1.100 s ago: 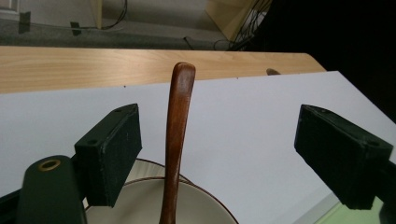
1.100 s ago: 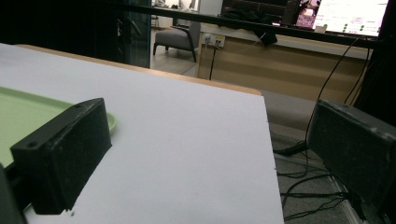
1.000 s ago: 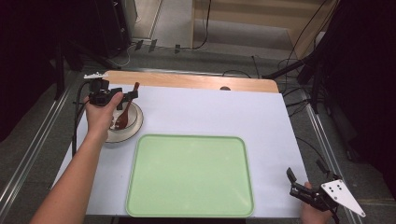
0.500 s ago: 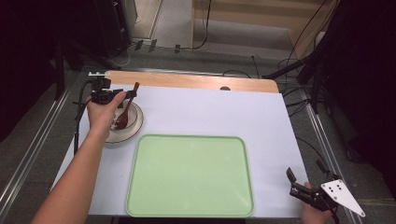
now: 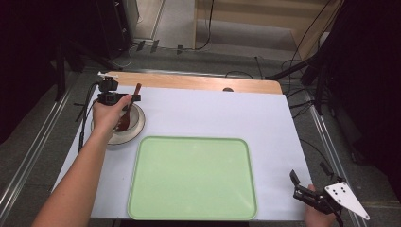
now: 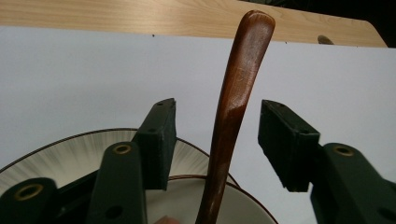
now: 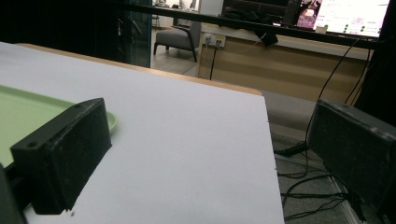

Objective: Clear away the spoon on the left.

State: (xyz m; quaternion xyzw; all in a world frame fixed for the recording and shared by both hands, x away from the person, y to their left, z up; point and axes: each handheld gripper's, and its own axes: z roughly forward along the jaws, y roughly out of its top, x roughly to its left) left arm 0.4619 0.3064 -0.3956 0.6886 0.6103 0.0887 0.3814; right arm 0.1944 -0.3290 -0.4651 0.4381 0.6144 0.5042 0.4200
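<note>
- Right now we have a brown wooden spoon (image 6: 233, 107) as our thing: its bowl end sits down in a small white bowl (image 5: 135, 124), and its handle leans up and out over the rim.
- We judge it light and stiff, with a smooth lacquered surface that could slip a little between hard pads; it should not break under a firm pinch.
- We would take it on the handle's middle, where it runs straight and narrow, below the broader rounded tip.
- Its long axis runs steeply upward from the bowl, tilted toward the wooden far edge (image 5: 198, 81) of the table; in the left gripper view the tip points up and slightly to the right.
- Our left gripper (image 6: 217, 140) straddles that handle: its jaws have just been closing and stand half spread, the handle between them, with a gap on each side, so nothing is pinched yet.
- Outward, the bowl rests on a white ribbed plate (image 6: 70, 151) at the left of the white table cover (image 5: 213, 113), just beside the empty green tray (image 5: 191, 179).
- Our right gripper (image 5: 300, 184) rests at the near right corner, jaws spread wide, empty.
</note>
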